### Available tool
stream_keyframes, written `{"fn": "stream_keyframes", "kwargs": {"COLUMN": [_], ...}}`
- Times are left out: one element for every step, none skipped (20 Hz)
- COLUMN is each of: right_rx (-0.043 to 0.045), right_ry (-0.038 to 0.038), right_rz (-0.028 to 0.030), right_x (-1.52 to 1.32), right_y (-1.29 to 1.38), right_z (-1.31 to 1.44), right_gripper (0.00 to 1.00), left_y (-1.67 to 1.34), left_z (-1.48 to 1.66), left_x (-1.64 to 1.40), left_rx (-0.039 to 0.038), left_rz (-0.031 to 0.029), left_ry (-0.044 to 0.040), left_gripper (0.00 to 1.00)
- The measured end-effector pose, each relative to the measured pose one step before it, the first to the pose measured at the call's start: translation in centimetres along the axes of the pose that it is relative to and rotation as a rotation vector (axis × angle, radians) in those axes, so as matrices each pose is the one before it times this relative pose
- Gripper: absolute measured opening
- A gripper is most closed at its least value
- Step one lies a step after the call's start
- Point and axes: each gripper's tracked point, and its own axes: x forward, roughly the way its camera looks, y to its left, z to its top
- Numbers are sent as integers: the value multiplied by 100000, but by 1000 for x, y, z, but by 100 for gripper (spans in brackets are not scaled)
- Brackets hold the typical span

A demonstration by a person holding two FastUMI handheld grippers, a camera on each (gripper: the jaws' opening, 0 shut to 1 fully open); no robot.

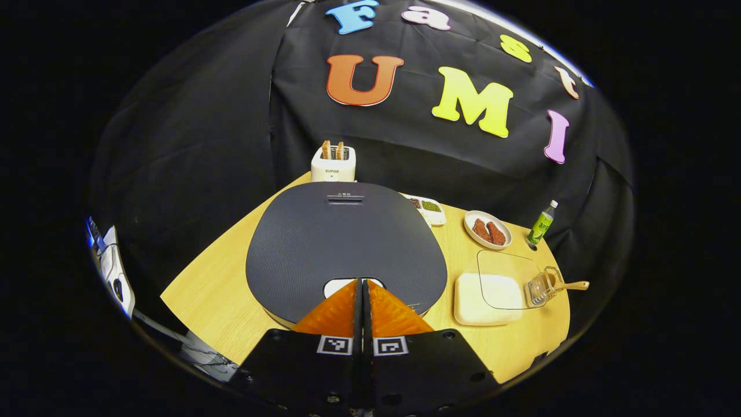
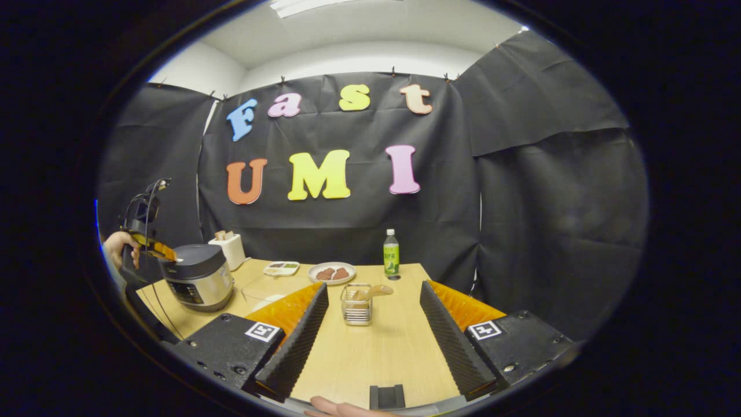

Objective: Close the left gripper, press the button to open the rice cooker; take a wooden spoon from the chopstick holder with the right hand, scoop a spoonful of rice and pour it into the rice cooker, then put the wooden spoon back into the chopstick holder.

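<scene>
The rice cooker's dark grey lid (image 1: pixel 347 243) lies closed right in front of my left gripper (image 1: pixel 362 282), which is shut with its tips over the white button (image 1: pixel 338 285) at the lid's near edge. To the right stands the clear chopstick holder (image 1: pixel 541 288) with the wooden spoon (image 1: pixel 570 285) leaning out, beside a clear-lidded box of rice (image 1: pixel 486 298). In the right gripper view my right gripper (image 2: pixel 373 285) is open and holds nothing, with the holder (image 2: pixel 356 307) and spoon (image 2: pixel 379 289) just ahead between its fingers. At far left a hand holds the left gripper (image 2: pixel 168 256) on the cooker (image 2: pixel 197 277).
A toaster (image 1: pixel 333 162) stands behind the cooker. A small dish (image 1: pixel 431 209), a plate of meat (image 1: pixel 488 230) and a green bottle (image 1: pixel 542 223) line the back of the wooden table (image 1: pixel 208 295). The table ends close behind the bottle (image 2: pixel 391 253).
</scene>
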Motion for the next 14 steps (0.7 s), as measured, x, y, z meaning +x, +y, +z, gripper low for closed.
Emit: {"fn": "stream_keyframes", "kwargs": {"right_rx": [444,132,12,-15,-56,266,528,575,778,1057,1072,776,338,34], "right_ry": [303,626,366,420,840,1039,1343,1251,1008,640,558,594,572,-15], "right_rz": [74,-198,-99,-431,-763,-440,276,794,912,829,544,70,15,31], "right_x": [3,148,220,291,360,317,371,412,362,534,544,673,671,725], "right_y": [22,-105,57,3,-97,72,273,387,354,258,253,118,173,195], "right_z": [-172,-400,-293,-369,-472,-602,-663,-598,-543,-505,-518,-568,-526,-392], "right_gripper": [100,100,100,100,100,100,100,99,100,100,100,100,100,100], "left_y": [104,-61,-39,-321,-817,-966,-690,-834,-250,172,404,243,-9,-155], "left_z": [189,370,355,649,492,1216,1655,1275,670,305,375,586,457,199], "left_x": [96,-160,-636,-789,-953,-1155,-1050,-990,-1289,-1116,-1214,-1168,-1198,-1514], "left_rx": [385,370,-1040,-1313,-1986,-1876,-710,419,1547,2322,3300,3323,3036,1616], "left_rz": [-649,-931,-960,-2275,-3020,-2745,-2700,-2519,708,2098,2909,1646,107,322], "left_ry": [-1550,-1749,-2325,-2736,-2886,-4200,-6365,-4329,-3348,-3536,-3304,-2953,-3076,-2746], "left_gripper": [0,0,0,0,3,22,40,79,78,93,80,92,92,92]}}
